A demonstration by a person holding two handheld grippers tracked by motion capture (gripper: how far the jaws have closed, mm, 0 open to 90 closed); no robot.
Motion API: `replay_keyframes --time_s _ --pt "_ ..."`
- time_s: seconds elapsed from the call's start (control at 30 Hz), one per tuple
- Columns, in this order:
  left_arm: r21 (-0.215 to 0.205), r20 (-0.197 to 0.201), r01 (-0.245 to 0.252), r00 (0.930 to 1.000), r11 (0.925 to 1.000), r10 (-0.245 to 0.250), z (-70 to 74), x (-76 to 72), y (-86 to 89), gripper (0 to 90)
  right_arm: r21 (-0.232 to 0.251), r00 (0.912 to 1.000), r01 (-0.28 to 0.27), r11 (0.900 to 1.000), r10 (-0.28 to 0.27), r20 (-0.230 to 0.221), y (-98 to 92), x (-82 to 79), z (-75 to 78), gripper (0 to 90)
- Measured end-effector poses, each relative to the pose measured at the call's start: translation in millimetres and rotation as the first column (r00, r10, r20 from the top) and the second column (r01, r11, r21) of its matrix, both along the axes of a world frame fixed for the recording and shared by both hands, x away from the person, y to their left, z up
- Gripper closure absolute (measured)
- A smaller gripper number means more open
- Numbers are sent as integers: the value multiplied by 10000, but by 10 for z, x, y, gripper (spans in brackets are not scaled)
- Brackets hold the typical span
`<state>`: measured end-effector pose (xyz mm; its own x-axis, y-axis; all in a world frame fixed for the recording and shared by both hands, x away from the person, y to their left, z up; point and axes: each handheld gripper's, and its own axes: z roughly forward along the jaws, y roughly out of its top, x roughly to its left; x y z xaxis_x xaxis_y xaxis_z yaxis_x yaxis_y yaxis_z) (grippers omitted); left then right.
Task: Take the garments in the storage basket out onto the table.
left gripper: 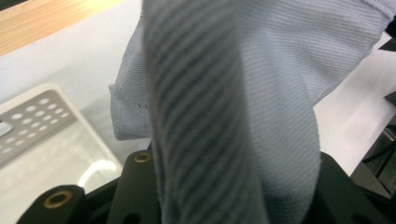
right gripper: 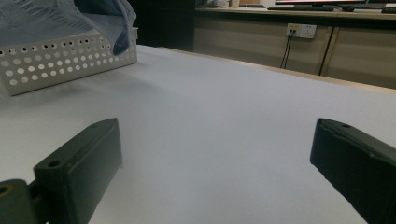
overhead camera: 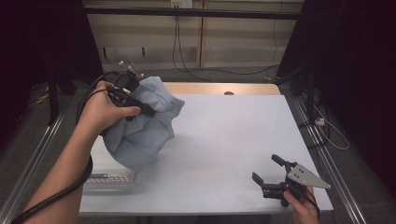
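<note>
One blue cloth point(overhead camera: 144, 121), one white basket with holes point(overhead camera: 109, 178), two grippers. Left gripper point(overhead camera: 133, 100) up off the table at the left side, jaws pinching a thick bunch of the cloth point(left gripper: 224, 116) — cloth hanging down over the basket. Right gripper point(overhead camera: 273, 175) low near the front right corner of the table point(overhead camera: 233, 140), jaws spread wide with nothing in between. Basket at the left front edge. Lots of bare room across the middle and right — cloth and right gripper well apart.
</note>
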<state>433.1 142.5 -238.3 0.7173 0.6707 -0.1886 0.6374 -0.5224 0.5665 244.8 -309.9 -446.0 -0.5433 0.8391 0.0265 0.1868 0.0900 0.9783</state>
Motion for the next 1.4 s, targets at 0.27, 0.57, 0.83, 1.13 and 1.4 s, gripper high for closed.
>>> replay_keyframes --time_s 0.27,0.57,0.83,1.13,1.4 --pt "-352 130 224 9997 9991 -220 -62 -43 -119 587 -1 10000 -2 10000 2 -15 -3 0 0 16" --pt "-425 36 560 9984 9975 -559 -207 -74 -275 582 -16 10000 -7 10000 7 -7 1 0 0 16" --pt "-568 -21 933 9956 9940 -935 -288 -103 -405 580 -20 10000 -20 10000 20 -6 0 0 1 16" --pt "-679 -91 1185 9928 9906 -1194 -411 -129 -578 574 -16 10000 -2 10000 2 25 -6 -3 3 16" --pt "-950 -116 1262 9917 9874 -1279 -558 -156 -669 569 -18 10000 -6 10000 6 12 -5 -4 3 16"
